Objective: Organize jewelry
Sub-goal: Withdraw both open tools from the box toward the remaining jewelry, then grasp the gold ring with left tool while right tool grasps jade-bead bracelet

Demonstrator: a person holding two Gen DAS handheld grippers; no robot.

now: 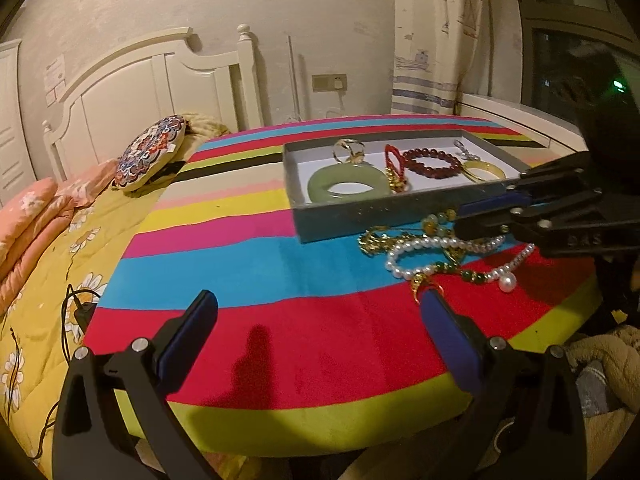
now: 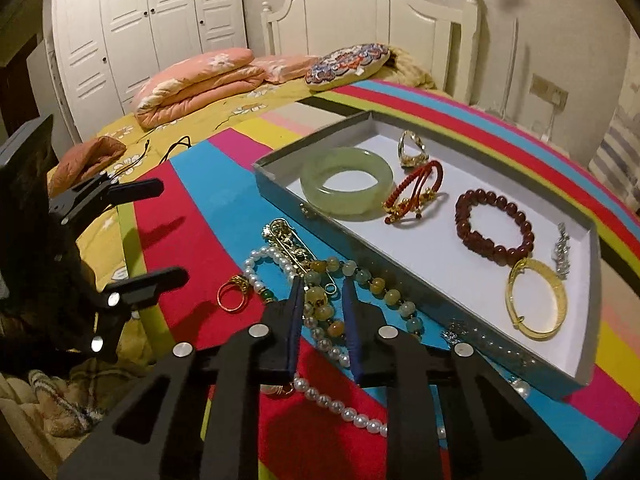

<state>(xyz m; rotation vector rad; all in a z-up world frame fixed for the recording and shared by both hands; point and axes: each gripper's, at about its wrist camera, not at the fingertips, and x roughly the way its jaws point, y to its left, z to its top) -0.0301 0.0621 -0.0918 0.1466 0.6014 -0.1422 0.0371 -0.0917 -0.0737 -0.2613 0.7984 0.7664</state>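
Observation:
My right gripper (image 2: 322, 286) is down on the jewelry pile on the striped cloth. Its jaws stand narrow around a yellow-green bead bracelet (image 2: 316, 300), with a large bead between the pads. From the left wrist view it (image 1: 460, 222) comes in from the right, just in front of the grey tray (image 1: 332, 220). Around it lie a pearl bracelet (image 2: 256, 264), a gold ring (image 2: 232, 300) and a gold pin (image 2: 288, 240). The tray (image 2: 276, 188) holds a jade bangle (image 2: 316, 188), a red cord bracelet, a dark red bead bracelet (image 2: 464, 224) and a gold bangle (image 2: 520, 312). My left gripper (image 1: 320, 320) hangs open over bare red cloth.
The cloth covers a raised surface beside a bed with a yellow quilt (image 1: 60, 248), pink folded bedding (image 2: 200, 76) and a round patterned cushion (image 1: 152, 152). A black cable (image 1: 76, 304) lies at the cloth's left edge. White wardrobes (image 2: 140, 20) stand behind.

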